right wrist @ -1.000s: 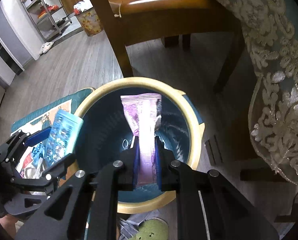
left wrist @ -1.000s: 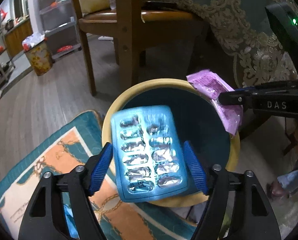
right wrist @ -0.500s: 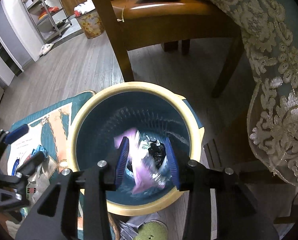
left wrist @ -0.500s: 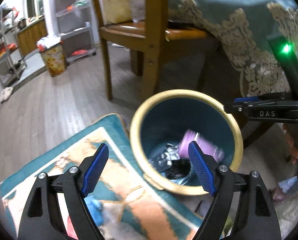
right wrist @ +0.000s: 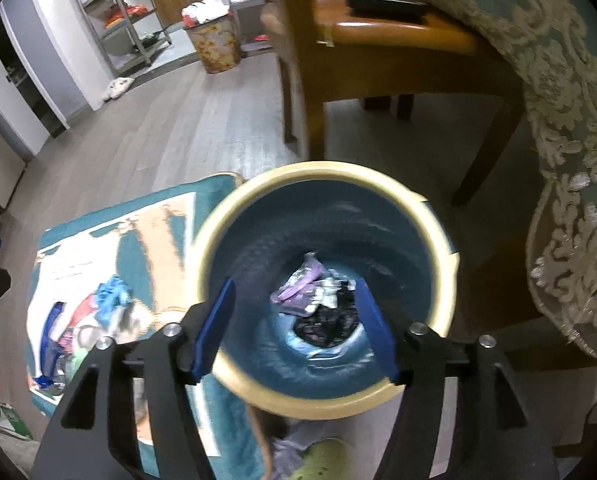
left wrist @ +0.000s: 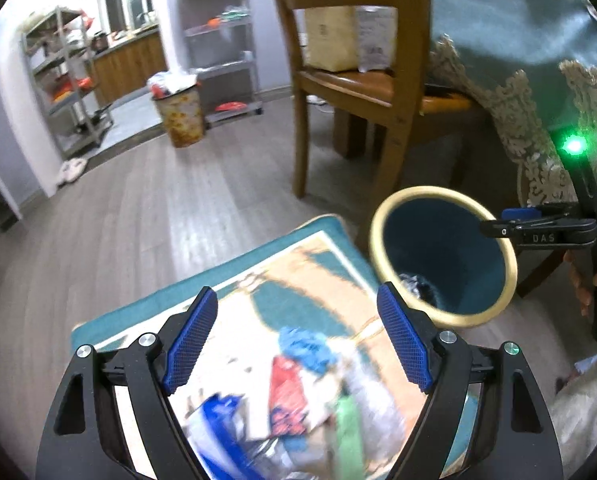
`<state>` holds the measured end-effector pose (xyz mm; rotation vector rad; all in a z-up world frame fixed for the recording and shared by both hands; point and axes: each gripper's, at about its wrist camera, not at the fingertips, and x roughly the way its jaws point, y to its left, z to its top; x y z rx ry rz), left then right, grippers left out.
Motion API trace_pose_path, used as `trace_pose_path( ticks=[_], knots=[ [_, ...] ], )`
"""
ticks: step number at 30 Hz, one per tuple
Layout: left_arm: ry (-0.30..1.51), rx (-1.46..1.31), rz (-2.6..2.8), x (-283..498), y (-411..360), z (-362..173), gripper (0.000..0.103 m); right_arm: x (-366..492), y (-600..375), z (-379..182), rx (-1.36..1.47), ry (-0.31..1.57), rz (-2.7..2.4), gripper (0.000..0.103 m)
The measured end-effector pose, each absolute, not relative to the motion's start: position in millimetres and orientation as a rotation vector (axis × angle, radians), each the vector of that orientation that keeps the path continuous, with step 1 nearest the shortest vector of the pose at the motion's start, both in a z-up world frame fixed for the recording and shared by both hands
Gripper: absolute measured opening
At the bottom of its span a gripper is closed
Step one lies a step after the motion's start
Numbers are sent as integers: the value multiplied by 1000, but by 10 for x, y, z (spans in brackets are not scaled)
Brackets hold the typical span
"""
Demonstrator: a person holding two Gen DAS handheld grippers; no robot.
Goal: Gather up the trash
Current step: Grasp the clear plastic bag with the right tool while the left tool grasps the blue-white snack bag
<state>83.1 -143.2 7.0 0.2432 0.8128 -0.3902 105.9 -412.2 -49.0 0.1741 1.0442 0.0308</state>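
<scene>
Teal bin point(right wrist: 414, 396) is holding dropped wrappers; left gripper point(left wrist: 298, 344) and right gripper point(right wrist: 294, 328) are both gaping, empty. Next: grabbing from litter pile point(left wrist: 298, 392) on mat point(left wrist: 234, 280).

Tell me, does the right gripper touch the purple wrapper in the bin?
Apart. The right wrist view shows the right gripper open above the bin, purple wrapper lying at the bottom.

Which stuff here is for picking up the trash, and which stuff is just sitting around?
For the job:
- trash bin
- purple wrapper inside it
- trash pile on the rug
- left gripper, open
- right gripper, open

Just sitting around:
- wooden chair
- tablecloth
- far patterned bin
- shelves
</scene>
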Motion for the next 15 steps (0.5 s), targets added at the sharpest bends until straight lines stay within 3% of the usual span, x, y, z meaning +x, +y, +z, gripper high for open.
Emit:
trace_pose_path(
  ticks=[15],
  knots=[
    [919,113,-287,677,-574,-243,83,985,-2898,-721,44,1116,215,67]
  ],
)
